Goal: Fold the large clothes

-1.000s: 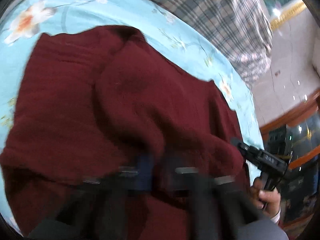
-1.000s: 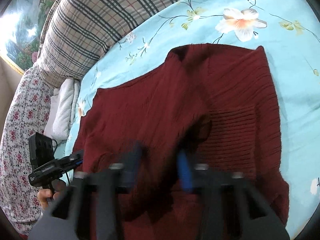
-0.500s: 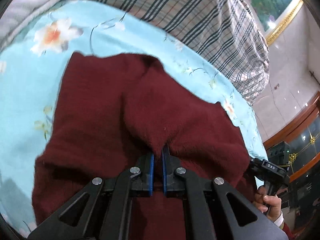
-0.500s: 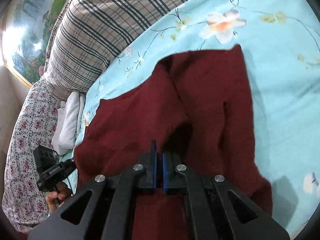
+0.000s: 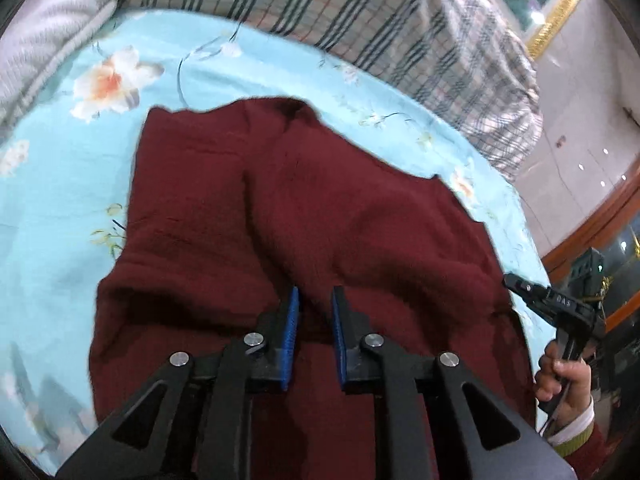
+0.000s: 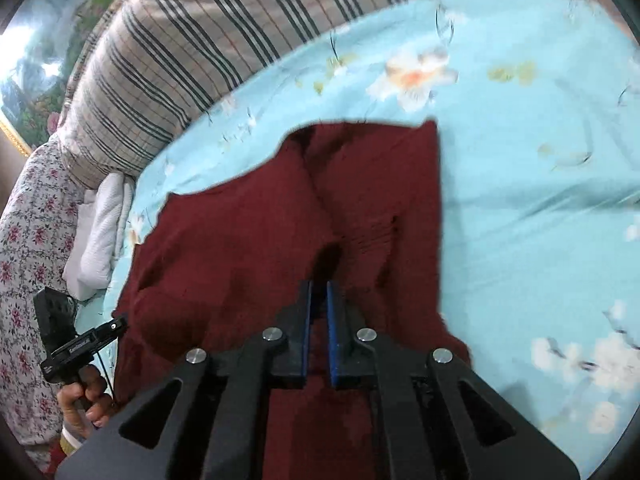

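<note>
Garment: dark maroon knitted sweater (image 5: 320,216), lying on the bed's light blue floral sheet (image 5: 60,184), partly folded, one panel doubled over the body.
Direction from claws: the sweater runs from directly under both claws out toward 12 o'clock in each wrist view; its long axis points away from the person, toward the plaid quilt (image 6: 192,52) at the bed's far side.
Left claw (image 5: 314,316): pads parted by a clear gap, maroon knit visible between them; it sits at the raised ridge of cloth, yet nothing looks pinched.
Right claw (image 6: 318,312): pads closer together, a narrow slit left; cloth lies in the slit, but whether it is gripped I cannot tell.
Nearer hand: both sit at the near hem; from the left view the right claw (image 5: 552,304) is at 3 o'clock by the sweater's edge, from the right view the left claw (image 6: 84,344) is at 8 o'clock.
Look: thick, ribbed in places, a soft ridge running along the middle, far edge fairly straight, near edge bunched.
Judgement: the next fold likely carries the near hem toward 12 o'clock.
Other things: white folded cloth (image 6: 100,236) at 9 o'clock beside the quilt.
</note>
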Tool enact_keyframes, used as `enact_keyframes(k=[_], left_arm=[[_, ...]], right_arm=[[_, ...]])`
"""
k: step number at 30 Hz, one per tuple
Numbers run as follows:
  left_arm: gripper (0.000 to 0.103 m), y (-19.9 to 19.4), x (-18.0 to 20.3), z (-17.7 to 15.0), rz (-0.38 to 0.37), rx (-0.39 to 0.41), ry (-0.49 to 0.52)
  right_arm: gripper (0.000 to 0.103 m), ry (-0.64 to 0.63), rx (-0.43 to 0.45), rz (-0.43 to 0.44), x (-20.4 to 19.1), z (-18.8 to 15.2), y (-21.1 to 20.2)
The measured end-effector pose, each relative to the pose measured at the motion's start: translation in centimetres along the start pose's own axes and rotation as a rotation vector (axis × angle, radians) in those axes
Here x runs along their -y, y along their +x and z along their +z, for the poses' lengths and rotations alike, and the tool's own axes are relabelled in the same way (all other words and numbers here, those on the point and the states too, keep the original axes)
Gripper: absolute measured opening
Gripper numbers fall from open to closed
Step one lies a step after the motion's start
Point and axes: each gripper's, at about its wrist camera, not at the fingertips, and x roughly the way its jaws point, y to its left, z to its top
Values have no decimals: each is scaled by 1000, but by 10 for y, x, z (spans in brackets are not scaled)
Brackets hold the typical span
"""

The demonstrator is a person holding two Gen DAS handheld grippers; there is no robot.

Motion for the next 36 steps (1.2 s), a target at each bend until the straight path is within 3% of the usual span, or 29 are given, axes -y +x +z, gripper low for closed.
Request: enact_keyframes(k=[3,7,10,12,14,16,17,21,25,27,29,32,36], left_arm=[[37,-12,23,0,-58,10,27],[39,-16,56,-6,-94,4,92],[39,-23,60,-18,-72,-14,107],[42,-34,51,-30,-43,-15,97],[47,-50,32,-43,6,-9,64],[54,-72,8,-60,60,1,9],[57,-79,-2,-67,78,3,-11],[68,-107,-44,-100,167,-9,-108],[70,-114,-68,-131,146,-93,-182],[75,-116,-66,-141,116,-110,-160],[84,-119,-59,-152,62,-139,-133],[86,-119,-49,-168,-32,-183,-119],[84,-125,-35,-192,-63,-181,-73]], right_arm=[[10,-29,-8,66,-17,-3,-4],[11,-38,-42,132,-34,-13,1],[11,-51,-48,122,-36,-24,-6],[11,-45,-55,110,-30,-32,-15],[19,-39,-54,69,-20,-42,-31],[50,-24,-48,36,-5,-54,-51],[54,-22,-43,24,-1,-59,-59],[54,7,-50,-27,21,-83,-91],[54,45,-78,-57,40,-105,-105],[54,62,-131,-27,45,-117,-103],[54,95,-200,83,46,-132,-97],[54,100,-245,203,41,-153,-99],[54,77,-255,277,36,-175,-107]])
